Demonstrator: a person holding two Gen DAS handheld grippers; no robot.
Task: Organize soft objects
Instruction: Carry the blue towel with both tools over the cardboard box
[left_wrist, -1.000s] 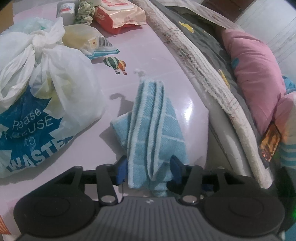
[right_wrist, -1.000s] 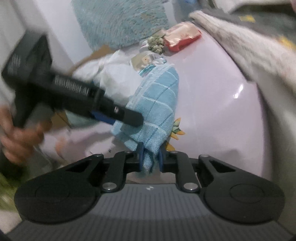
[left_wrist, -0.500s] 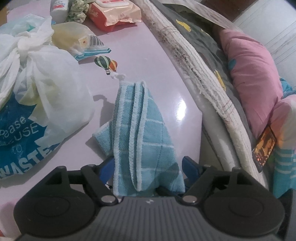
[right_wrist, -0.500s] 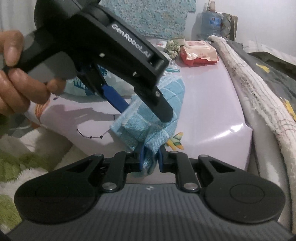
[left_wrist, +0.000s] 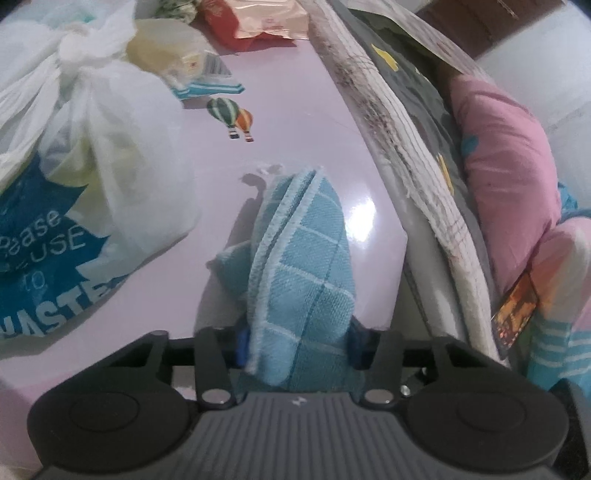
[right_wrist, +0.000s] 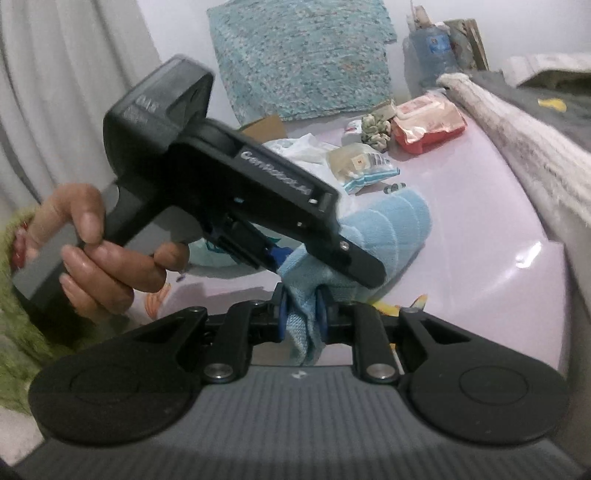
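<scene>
Big picture first: the table (left_wrist: 295, 122), a glossy pink top with little balloon prints, is nowhere near tidy, so the task looks to be in its early-to-middle stretch at best. The only soft thing getting attention is the towel (left_wrist: 303, 266), a blue checked one, bunched into a narrow folded wad that lies on the table near the edge closest to the bed, and both claws have hold of it at once. The left gripper (left_wrist: 297, 343) has just been closing, and its jaws now squeeze the near end of the towel between them. In the right wrist view the right gripper (right_wrist: 301, 314) is pinching a fold of the same towel, jaws almost together with cloth between. A hand (right_wrist: 92, 251) holds the left tool's handle there. Judging by that, a fold or a regrip is underway and the towel isn't put anywhere final yet. Still left, it seems: the scrunchie (right_wrist: 375, 127) at the far end, maybe more. As for containers, the knotted bag (left_wrist: 81, 155), white plastic with blue print, sits just left of the towel, bulging, but what's inside can't be made out. Beyond it lies a small clear pouch (left_wrist: 173, 62) with yellowish stuff inside, and farther back a red pack (right_wrist: 428, 127), probably wipes, shut. No bin or basket for soft things shows anywhere.
</scene>
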